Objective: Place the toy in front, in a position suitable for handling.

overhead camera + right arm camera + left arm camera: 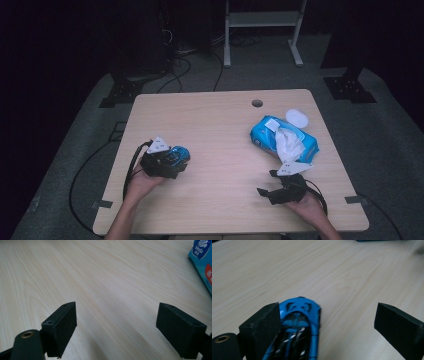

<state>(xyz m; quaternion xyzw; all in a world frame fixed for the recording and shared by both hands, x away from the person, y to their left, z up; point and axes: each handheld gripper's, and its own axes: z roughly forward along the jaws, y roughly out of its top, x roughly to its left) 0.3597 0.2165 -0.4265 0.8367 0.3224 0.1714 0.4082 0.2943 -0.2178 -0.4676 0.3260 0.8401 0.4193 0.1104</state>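
A small blue and black toy car (178, 154) (299, 315) lies on the wooden table (215, 125) at the left. My left gripper (180, 163) (329, 312) is open around it; the car rests against the jaw on the left of the left gripper view, with a wide gap to the other jaw. At the front right, my right gripper (267, 182) (116, 315) stands open just above bare wood with nothing between its jaws. Behind it lies a blue pack of wipes (282, 137) (202, 260) with a white sheet sticking out.
A white round lid (297, 118) sits just behind the pack. The table has a cable hole (257, 103) near its far edge. Cables trail off the table's left and right sides. A white frame (262, 20) stands on the floor beyond.
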